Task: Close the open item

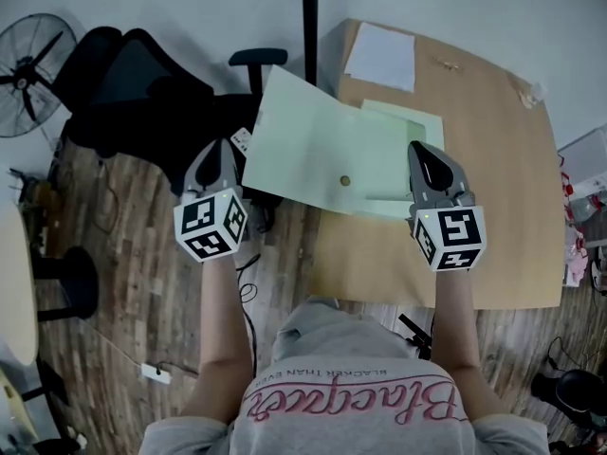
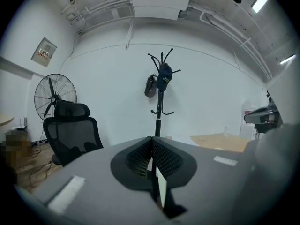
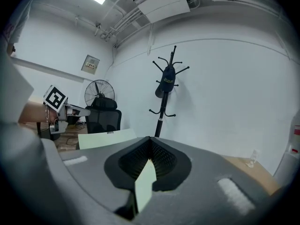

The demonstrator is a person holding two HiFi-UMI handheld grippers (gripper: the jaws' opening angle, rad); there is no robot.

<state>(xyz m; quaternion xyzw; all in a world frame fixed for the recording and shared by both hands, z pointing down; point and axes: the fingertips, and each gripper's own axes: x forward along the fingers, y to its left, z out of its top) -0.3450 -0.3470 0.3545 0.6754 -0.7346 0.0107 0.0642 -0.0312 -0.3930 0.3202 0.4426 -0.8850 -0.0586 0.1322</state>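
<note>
the left gripper (image 1: 224,150) is clenching its jaws on the thin edge of the pale green folder (image 1: 318,145); a sliver of the sheet is standing between them in the left gripper view. the right gripper (image 1: 425,154) is pinching the folder's opposite edge, with the green sheet poking out from between its clenched jaws. the folder is lying open between the two pairs of jaws, spreading over the wooden counter (image 1: 493,159), its left flap reaching past the counter's edge. a coat stand (image 2: 160,102) is standing ahead of the left jaws.
</note>
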